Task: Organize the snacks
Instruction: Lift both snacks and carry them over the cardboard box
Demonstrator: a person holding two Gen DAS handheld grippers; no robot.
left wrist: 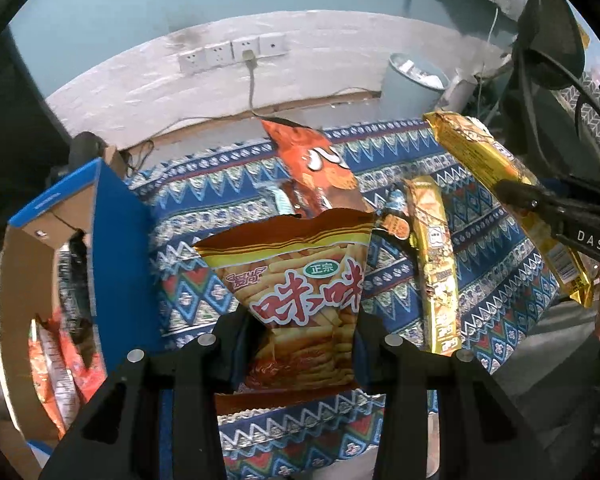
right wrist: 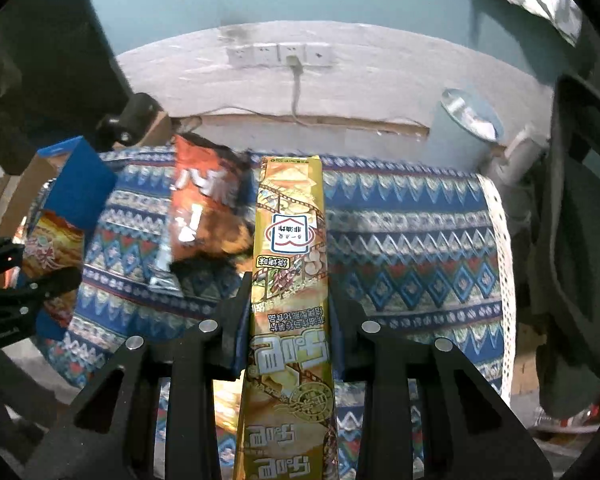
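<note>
Black fingers of left gripper (left wrist: 304,332) are clamped on an orange-yellow snack-stick bag (left wrist: 300,276), held upright w/ torn top edge up, above the blue patterned cloth (left wrist: 204,208). Just beyond the fingertips: a red-orange chip bag (left wrist: 320,168) on the cloth, a gold pack (left wrist: 436,264) to its right. Left of the fingers, an open blue cardboard box (left wrist: 116,248) w/ orange packets (left wrist: 60,364) inside. Right gripper (right wrist: 288,304) fingers pinch a long gold popcorn pack (right wrist: 290,248) lengthwise, lifted off the cloth; same chip bag sits just left of it. Behind: wall sockets (right wrist: 280,54), pale blue bin (right wrist: 460,128).
</note>
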